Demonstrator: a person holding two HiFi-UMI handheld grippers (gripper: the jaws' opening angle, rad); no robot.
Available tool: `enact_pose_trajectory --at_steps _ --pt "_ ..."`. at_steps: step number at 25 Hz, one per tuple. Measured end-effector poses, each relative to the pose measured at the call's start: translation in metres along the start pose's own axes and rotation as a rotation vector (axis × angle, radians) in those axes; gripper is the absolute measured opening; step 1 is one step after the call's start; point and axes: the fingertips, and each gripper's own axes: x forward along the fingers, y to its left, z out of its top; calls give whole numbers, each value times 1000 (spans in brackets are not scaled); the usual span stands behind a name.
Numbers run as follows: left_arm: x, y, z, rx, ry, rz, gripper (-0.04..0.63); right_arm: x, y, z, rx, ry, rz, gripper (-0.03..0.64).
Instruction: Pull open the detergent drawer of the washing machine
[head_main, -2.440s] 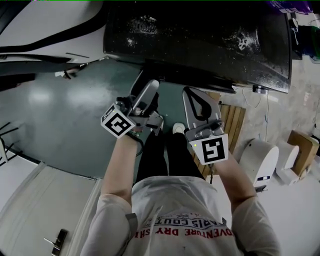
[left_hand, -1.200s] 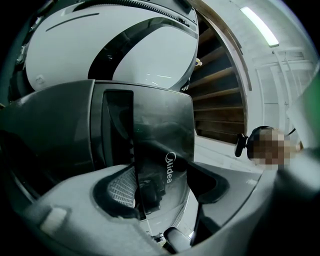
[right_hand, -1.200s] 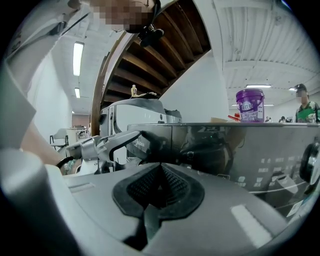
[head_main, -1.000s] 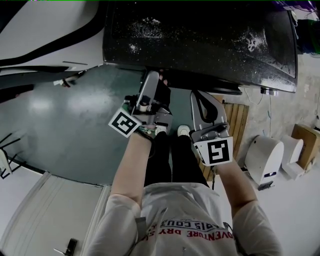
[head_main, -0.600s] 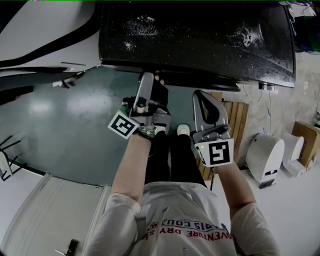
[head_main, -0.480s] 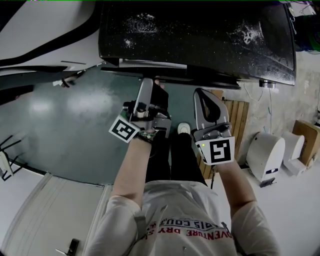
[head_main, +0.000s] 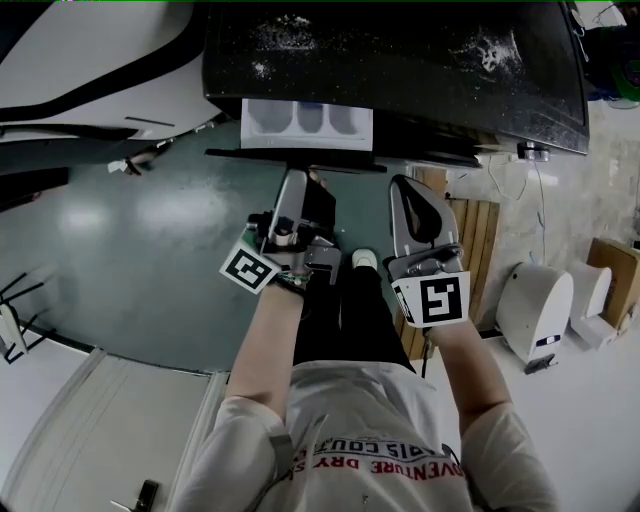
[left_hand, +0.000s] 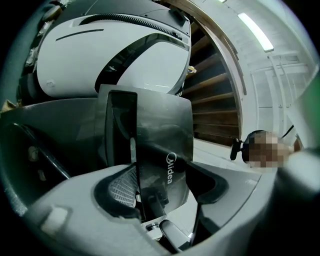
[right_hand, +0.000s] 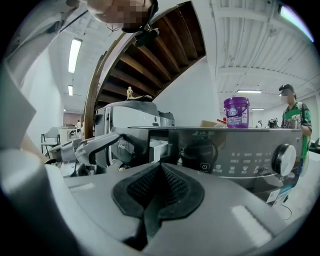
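View from above, read left to right, with the washing machine (head_main: 400, 70) as reference; its top is a dark, speckled, glossy slab. To the left of the machine lies a smooth grey-green floor (head_main: 120, 230) with soft reflections.

Detergent drawer (head_main: 307, 118): pulled out of the left part of the machine's front. It is a pale plastic tray with three rounded compartments side by side, ending in a flat, dark, glossy front panel (left_hand: 162, 145) (which bears the maker's name in light lettering).

Left gripper (head_main: 303, 180): directly in front of the machine's drawer, its jaws clamped on that front panel. The panel stands edge-on between the ribbed black pads (left_hand: 122, 185).

Right gripper (head_main: 408, 183): in front of the machine, to the right of the drawer and clear of it. Its jaws are pressed together with nothing between them, the ribbed pads (right_hand: 142, 187) meeting along their length. It faces the grey control panel with a round knob (right_hand: 282, 160).

Right of the machine's front: upright wooden slats (head_main: 465, 240), matt and pale. On the machine's top stands a purple tub (right_hand: 236, 114).
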Motion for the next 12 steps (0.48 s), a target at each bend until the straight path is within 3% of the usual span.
enact_pose_trajectory --at_steps 12 --pt "-44 -19 -13 5 4 -3 299 -32 28 5 30 -24 39 2"
